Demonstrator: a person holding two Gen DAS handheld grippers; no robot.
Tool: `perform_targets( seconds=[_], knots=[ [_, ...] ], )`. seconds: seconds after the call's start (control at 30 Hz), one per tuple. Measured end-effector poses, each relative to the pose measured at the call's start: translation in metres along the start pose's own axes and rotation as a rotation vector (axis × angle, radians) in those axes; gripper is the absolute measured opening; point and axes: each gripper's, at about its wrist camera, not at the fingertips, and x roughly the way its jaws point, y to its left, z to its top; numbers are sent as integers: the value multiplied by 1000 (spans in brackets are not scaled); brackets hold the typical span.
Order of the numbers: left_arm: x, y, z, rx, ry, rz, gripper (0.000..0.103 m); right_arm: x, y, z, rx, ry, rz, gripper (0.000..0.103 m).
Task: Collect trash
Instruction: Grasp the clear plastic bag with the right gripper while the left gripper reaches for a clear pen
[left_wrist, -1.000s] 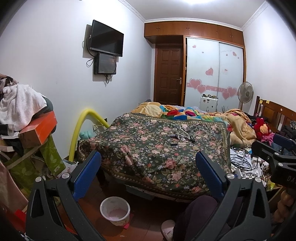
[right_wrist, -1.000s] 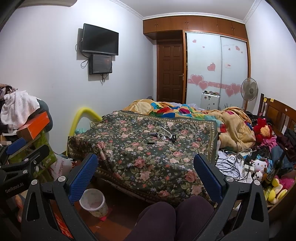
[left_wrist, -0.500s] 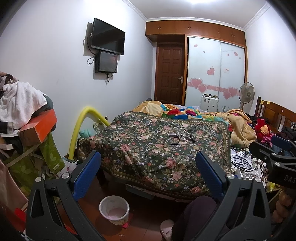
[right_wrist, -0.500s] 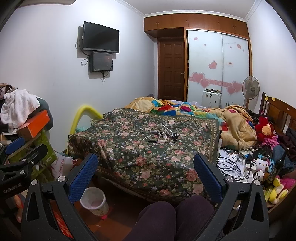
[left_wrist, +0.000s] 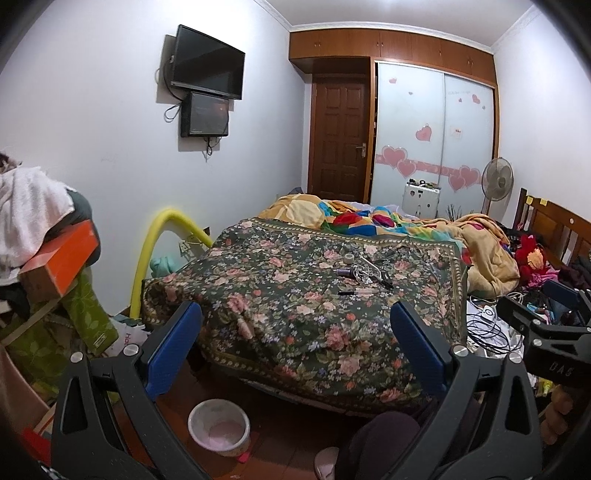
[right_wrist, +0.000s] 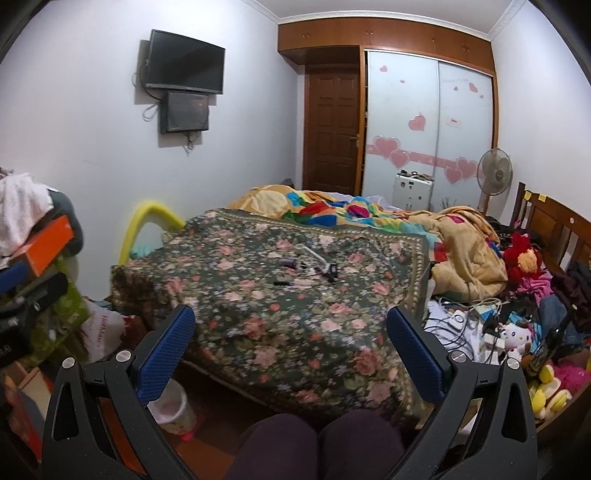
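While both sets of tongs are held wide apart and empty above the near edge of the bed, nothing has yet been picked up. The left tongs (left_wrist: 295, 347) and the right tongs (right_wrist: 290, 349) are aimed across the floral blanket (left_wrist: 295, 295), on which a small scatter of items (left_wrist: 364, 275) is seen toward the far middle: what looks like a pen (left_wrist: 356, 292), a small roll (left_wrist: 348, 258), a tangle of thin cord and a few pieces too small to be identified. A pale bin (left_wrist: 218, 432) is set on the floor at the near left, below the bed edge, and it is judged to be where the trash belongs. Which of the items on the blanket count as trash cannot be told, so a useful thing could be taken by mistake. Because the blanket is soft and loose, its cloth could be pinched together with a small item, and the neighbouring pieces could be dragged or rolled off. The cord could snag on a pad and pull other things along. The bin is low and partly hidden behind the left tongs, so a drop from bed height could miss it. Cables (right_wrist: 461, 317) and toys (right_wrist: 517, 332) crowded at the right could be knocked by a wide swing.
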Motion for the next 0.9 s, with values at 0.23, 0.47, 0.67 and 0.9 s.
perform_targets(
  seconds=[0.23,0.47,0.67,0.9],
  knots=[
    [71,-35,16,-1,49,-35,102,47,-28,13,-36,36,-44,103],
    [153,-69,24,-13,126,-91,102,111,-54,25,-84,94,-66,103],
    [232,-91,29,-7,200,-110,102,179,-73,32,-109,180,-66,103],
    [328,-106,16,17,301,-139,102,253,-87,26,-101,272,-38,103]
  ],
)
